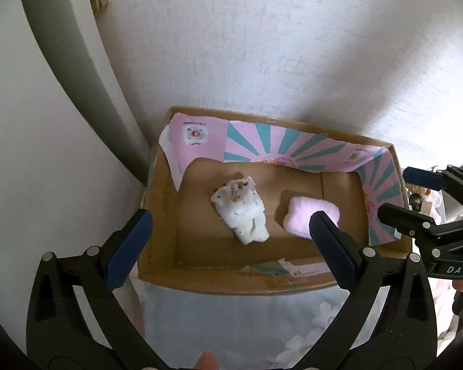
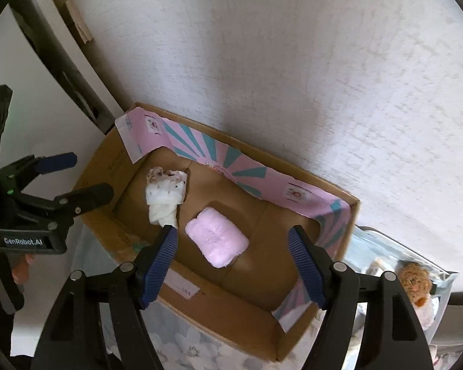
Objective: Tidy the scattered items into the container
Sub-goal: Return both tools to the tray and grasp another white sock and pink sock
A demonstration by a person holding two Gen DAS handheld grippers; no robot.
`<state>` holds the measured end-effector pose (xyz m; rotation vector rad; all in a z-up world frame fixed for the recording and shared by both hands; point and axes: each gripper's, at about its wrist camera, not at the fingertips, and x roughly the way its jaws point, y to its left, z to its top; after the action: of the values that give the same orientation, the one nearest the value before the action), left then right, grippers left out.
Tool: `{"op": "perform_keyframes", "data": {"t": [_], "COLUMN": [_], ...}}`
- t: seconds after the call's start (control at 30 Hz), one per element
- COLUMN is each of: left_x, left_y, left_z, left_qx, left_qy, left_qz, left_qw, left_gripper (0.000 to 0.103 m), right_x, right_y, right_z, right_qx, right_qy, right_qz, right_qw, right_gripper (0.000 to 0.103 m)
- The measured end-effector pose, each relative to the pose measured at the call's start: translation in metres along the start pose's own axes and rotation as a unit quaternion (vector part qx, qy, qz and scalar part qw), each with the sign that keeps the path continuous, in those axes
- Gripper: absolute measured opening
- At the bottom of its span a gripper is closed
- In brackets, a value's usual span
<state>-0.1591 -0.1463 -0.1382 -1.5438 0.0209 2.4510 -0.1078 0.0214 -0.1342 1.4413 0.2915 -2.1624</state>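
Observation:
A cardboard box point(image 1: 160, 215) point(image 2: 231, 305) lined with pink and teal paper stands against the wall. Inside lie a white spotted cloth bundle point(image 1: 242, 214) point(image 2: 166, 195) and a folded pink cloth point(image 1: 305, 214) point(image 2: 217, 239). My left gripper point(image 1: 228, 240) is open and empty, held above the box's near edge; it also shows in the right wrist view point(image 2: 80, 175) at the box's left side. My right gripper point(image 2: 234, 259) is open and empty above the pink cloth; it also shows in the left wrist view point(image 1: 404, 191) at the box's right side.
The box sits on a floral sheet point(image 1: 231, 330) point(image 2: 200, 351). A brown plush toy point(image 2: 415, 283) and other soft items lie in a shiny bag point(image 2: 385, 240) to the right of the box. A white wall point(image 1: 262, 46) stands behind, a dark curved frame point(image 1: 77, 61) at left.

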Motion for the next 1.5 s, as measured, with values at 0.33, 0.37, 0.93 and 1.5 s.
{"op": "perform_keyframes", "data": {"t": [0.33, 0.37, 0.93, 1.5], "left_x": [-0.028, -0.031, -0.081, 0.013], "left_y": [-0.031, -0.036, -0.171, -0.329], "left_z": [-0.001, -0.001, -0.018, -0.098], "left_qx": [0.039, 0.043, 0.158, 0.253], "left_qy": [-0.012, -0.013, -0.054, 0.026], "left_qz": [-0.007, -0.013, -0.083, -0.137], "left_qw": [0.9991, 0.9989, 0.9824, 0.9573], "left_gripper": [0.101, 0.101, 0.101, 0.097], "right_x": [-0.027, -0.03, -0.14, -0.091], "right_y": [-0.012, -0.014, -0.13, -0.24], "right_z": [-0.021, -0.024, -0.072, -0.182], "right_qx": [0.016, 0.019, 0.048, 0.097], "right_qy": [-0.009, -0.009, -0.058, -0.004], "right_qz": [-0.008, -0.006, -0.056, -0.034], "right_qw": [1.0, 1.0, 0.996, 0.995], "right_gripper": [0.07, 0.07, 0.07, 0.07]}}
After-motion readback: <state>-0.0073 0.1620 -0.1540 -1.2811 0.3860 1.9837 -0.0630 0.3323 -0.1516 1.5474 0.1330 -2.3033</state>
